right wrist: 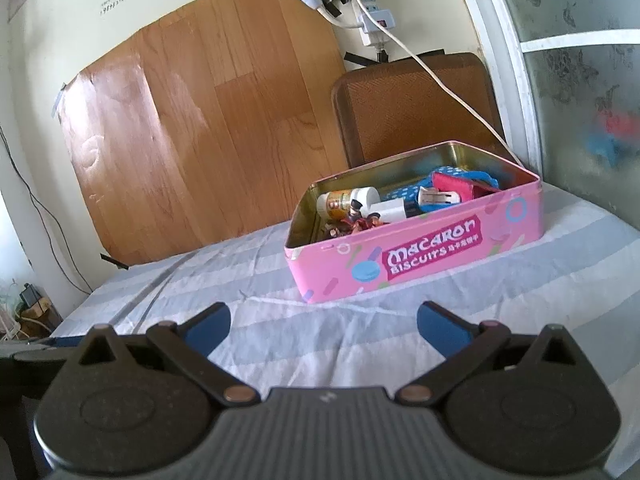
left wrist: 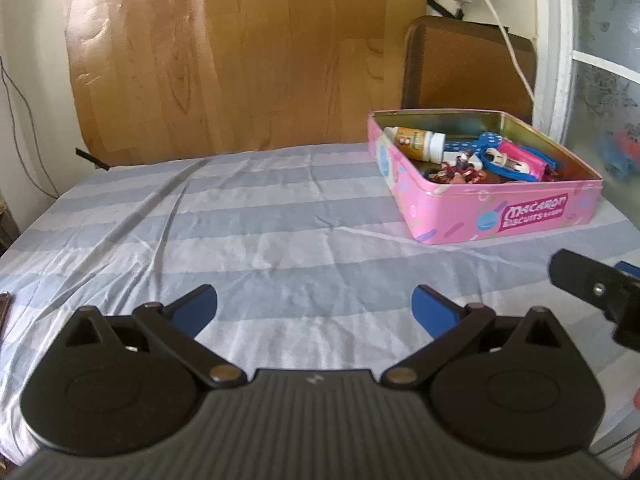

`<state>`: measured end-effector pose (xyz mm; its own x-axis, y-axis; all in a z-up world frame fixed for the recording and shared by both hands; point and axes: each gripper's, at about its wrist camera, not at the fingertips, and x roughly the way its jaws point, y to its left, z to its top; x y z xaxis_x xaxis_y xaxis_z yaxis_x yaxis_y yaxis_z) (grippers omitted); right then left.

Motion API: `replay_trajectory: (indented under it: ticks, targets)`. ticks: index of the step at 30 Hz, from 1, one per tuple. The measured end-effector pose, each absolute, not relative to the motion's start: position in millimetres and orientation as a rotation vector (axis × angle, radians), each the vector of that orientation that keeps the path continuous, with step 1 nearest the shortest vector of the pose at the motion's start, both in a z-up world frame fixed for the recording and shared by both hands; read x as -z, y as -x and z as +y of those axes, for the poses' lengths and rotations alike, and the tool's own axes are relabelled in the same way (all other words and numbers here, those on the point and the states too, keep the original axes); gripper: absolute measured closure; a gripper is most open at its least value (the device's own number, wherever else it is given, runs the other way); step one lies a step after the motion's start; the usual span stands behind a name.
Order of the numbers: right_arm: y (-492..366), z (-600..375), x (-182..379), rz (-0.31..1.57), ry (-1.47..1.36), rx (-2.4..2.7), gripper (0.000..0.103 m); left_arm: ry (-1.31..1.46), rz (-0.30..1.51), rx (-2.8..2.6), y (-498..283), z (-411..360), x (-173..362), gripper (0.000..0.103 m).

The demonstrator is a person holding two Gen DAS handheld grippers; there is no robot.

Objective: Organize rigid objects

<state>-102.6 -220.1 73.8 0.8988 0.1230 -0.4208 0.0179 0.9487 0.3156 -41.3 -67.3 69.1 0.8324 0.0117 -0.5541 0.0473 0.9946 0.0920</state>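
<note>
A pink macaron biscuit tin (left wrist: 504, 216) stands open on the striped cloth at the right; it also shows in the right wrist view (right wrist: 420, 264). Inside lie a small white-capped bottle (left wrist: 416, 142), a blue dotted item (left wrist: 484, 142), a pink piece (left wrist: 524, 160) and small dark red bits (left wrist: 456, 174). The bottle (right wrist: 348, 200) shows in the right wrist view too. My left gripper (left wrist: 314, 308) is open and empty, low over the cloth, left of the tin. My right gripper (right wrist: 324, 326) is open and empty, just in front of the tin.
A wooden board (left wrist: 224, 52) leans on the wall behind the table. A brown chair back (right wrist: 412, 108) stands behind the tin. A white cable (right wrist: 448, 88) hangs from a power strip (right wrist: 372, 20). The striped cloth (left wrist: 240, 216) covers the table. A frosted window (right wrist: 580, 80) is right.
</note>
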Motion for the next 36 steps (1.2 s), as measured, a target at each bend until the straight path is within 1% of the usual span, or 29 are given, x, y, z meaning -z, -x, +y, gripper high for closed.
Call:
replay_trajectory:
  ticks: [5, 11, 26, 36]
  targets:
    - [109.7, -221.9, -75.7, 0.441, -0.316, -0.053, 0.0, -0.132, 0.579, -0.011, 43.5, -70.0, -69.6, 0.0]
    - [106.7, -217.3, -72.7, 0.452, -0.302, -0.063, 0.0, -0.125, 0.654, 0.04, 37.6, -74.0, -60.6, 0.0]
    - [108.0, -215.2, -66.3, 0.466, -0.297, -0.072, 0.0, -0.08, 0.7, 0.088, 35.6, -72.3, -53.8, 0.0]
    - [108.7, -215.5, -64.9, 0.466, -0.297, -0.077, 0.0, -0.085, 0.642, 0.125, 41.3, -71.3, -56.0, 0.0]
